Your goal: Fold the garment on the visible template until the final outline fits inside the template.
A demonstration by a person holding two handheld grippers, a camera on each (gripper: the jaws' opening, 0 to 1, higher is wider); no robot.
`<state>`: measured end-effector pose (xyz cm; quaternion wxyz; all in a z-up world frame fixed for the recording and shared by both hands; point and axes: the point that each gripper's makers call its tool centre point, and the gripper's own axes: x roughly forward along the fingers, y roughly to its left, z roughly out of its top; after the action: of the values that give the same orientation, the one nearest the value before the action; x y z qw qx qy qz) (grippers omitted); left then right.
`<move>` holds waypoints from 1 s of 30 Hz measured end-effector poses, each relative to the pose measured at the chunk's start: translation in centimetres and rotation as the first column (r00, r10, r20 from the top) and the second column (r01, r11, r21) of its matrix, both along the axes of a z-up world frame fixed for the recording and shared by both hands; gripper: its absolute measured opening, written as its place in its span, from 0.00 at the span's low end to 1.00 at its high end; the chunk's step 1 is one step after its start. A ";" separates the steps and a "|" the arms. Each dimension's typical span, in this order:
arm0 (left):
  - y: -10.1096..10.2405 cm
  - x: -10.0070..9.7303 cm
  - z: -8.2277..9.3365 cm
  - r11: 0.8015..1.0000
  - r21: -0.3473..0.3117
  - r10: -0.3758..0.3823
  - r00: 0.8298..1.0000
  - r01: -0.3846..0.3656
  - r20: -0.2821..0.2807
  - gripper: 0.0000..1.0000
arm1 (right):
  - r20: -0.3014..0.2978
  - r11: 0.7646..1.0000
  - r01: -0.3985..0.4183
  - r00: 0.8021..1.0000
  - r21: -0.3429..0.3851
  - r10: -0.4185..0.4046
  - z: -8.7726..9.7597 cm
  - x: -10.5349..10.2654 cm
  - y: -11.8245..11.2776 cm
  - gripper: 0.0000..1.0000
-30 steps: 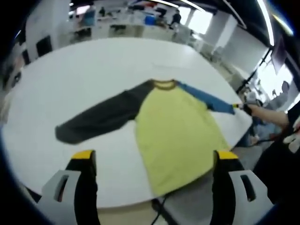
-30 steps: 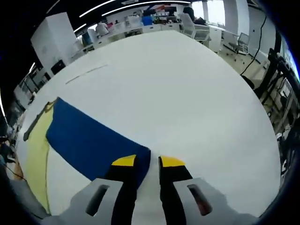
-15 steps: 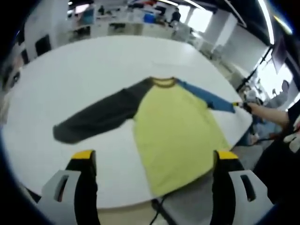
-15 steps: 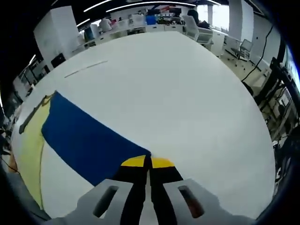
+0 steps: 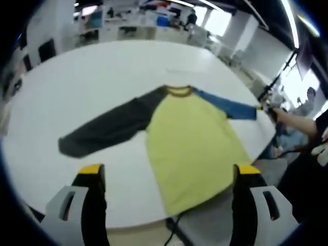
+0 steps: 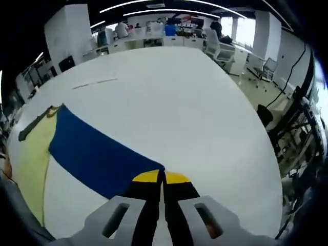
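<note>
White bench carries it all. Garment lies flat mid-bench, hem w/ a corner hanging off the near edge, grey sleeve stretched toward the left edge. Blue sleeve runs to the right edge; right gripper has its fingers pinched tight on the cuff. Left gripper hovers off the near edge, fingers wide apart, holding nothing. Risk, imo: pulling the sleeve up fast could drag the body further off the near edge, or the cuff slips out. Vs 1 s ago: right fingers were apart astride the cuff, now closed.
</note>
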<state>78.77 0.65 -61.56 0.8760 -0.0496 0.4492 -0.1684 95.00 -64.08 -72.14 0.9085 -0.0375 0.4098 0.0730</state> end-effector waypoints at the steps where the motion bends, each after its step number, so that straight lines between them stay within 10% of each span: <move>1: 0.0 -0.1 0.0 1.000 -0.003 0.001 1.000 -0.001 0.001 0.99 | 0.004 1.000 -0.011 1.000 -0.011 0.011 0.5 0.2 0.1 0.02; 30: 1.1 -1.3 -0.3 0.996 -0.083 0.022 0.999 -0.018 0.047 0.99 | 0.085 0.963 -0.257 0.961 -0.083 0.264 11.6 2.1 7.6 0.02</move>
<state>77.48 1.72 -61.85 0.8854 -0.0862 0.4201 -0.1792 97.14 -56.51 -60.52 0.9076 -0.1268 0.3598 0.1754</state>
